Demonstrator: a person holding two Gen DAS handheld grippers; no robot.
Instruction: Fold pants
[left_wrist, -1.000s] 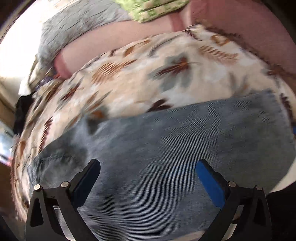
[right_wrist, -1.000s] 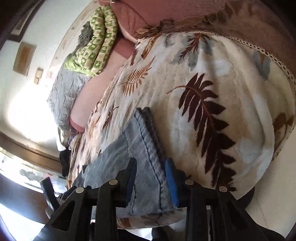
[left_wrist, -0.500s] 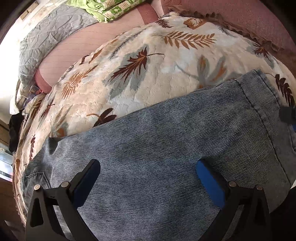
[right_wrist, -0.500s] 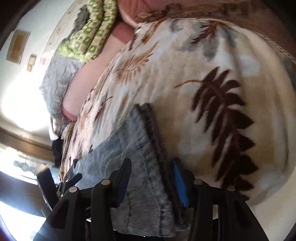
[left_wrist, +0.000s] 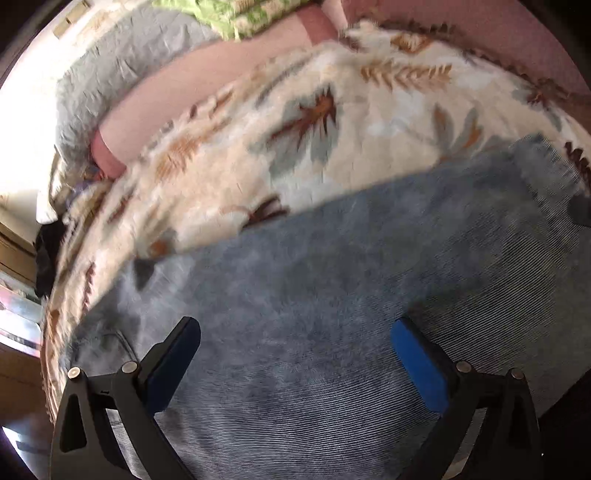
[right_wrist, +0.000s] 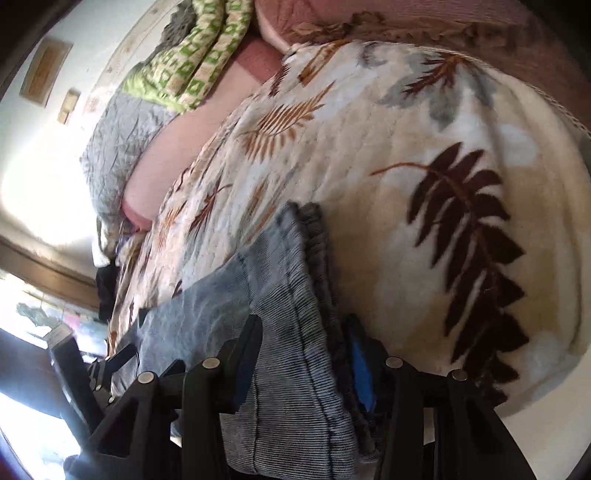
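Blue-grey denim pants (left_wrist: 351, 295) lie on a cream bedspread with brown leaf prints (left_wrist: 295, 122). My left gripper (left_wrist: 295, 343) is open wide, its blue pads just above the flat denim, holding nothing. In the right wrist view the hem end of the pants (right_wrist: 291, 314) runs between the fingers of my right gripper (right_wrist: 303, 354), which is closed on the layered hem. The left gripper (right_wrist: 92, 362) shows at the lower left of that view. The right gripper's tip (left_wrist: 580, 214) shows at the right edge of the left wrist view.
A pink bolster (left_wrist: 207, 85), a grey quilt (left_wrist: 110, 74) and a green patterned blanket (right_wrist: 192, 62) lie at the head of the bed. The bed's edge (right_wrist: 535, 387) drops off just right of the right gripper. A window (right_wrist: 26, 314) is at the left.
The left gripper has moved over the denim and its view is blurred now; it stays open. The right gripper keeps hold of the hem, and its view has shifted slightly.
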